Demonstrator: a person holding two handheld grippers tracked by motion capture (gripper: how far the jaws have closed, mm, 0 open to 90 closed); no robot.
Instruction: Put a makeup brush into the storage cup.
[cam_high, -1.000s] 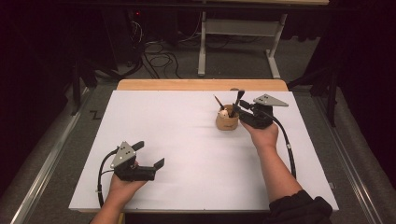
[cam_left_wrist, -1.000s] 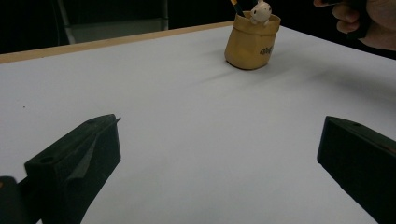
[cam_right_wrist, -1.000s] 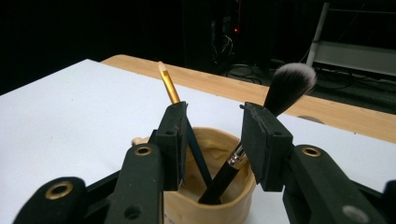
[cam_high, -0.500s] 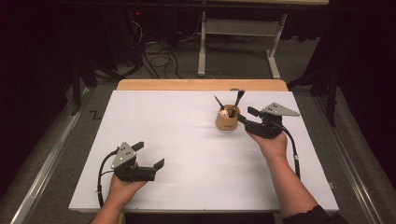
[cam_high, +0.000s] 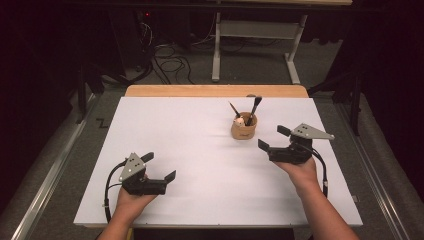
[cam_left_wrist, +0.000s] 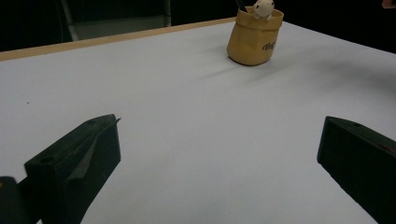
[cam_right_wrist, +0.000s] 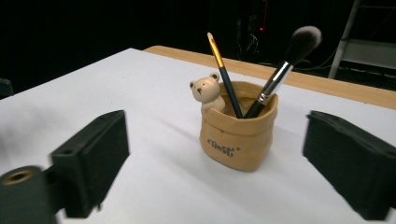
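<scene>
A tan pot (cam_high: 244, 128) with a small bear figure on its rim stands on the white table (cam_high: 190, 135), right of centre. It holds a thin paintbrush (cam_high: 233, 110) and a fluffy-tipped brush (cam_high: 254, 107), both leaning upright. My right gripper (cam_high: 272, 138) hovers just right of the pot and nearer to me, apart from it. Its jaws have just been opening and are wide, with nothing between them. The right gripper view has the pot (cam_right_wrist: 238, 135) ahead, between the fingers (cam_right_wrist: 93, 154). My left gripper (cam_high: 159, 166) rests open at the near left, and the pot (cam_left_wrist: 254, 37) is far ahead of it.
A bare wooden strip (cam_high: 215, 91) runs along the table's far edge. Beyond it, a metal desk frame (cam_high: 255, 30) and loose cables (cam_high: 170, 62) are on the grey floor. A black cable (cam_high: 324, 172) trails from my right gripper.
My right gripper has drawn back from the pot, to the right and toward the person, and its jaws have spread wide. The fluffy brush stays in the pot. The left gripper has not moved.
</scene>
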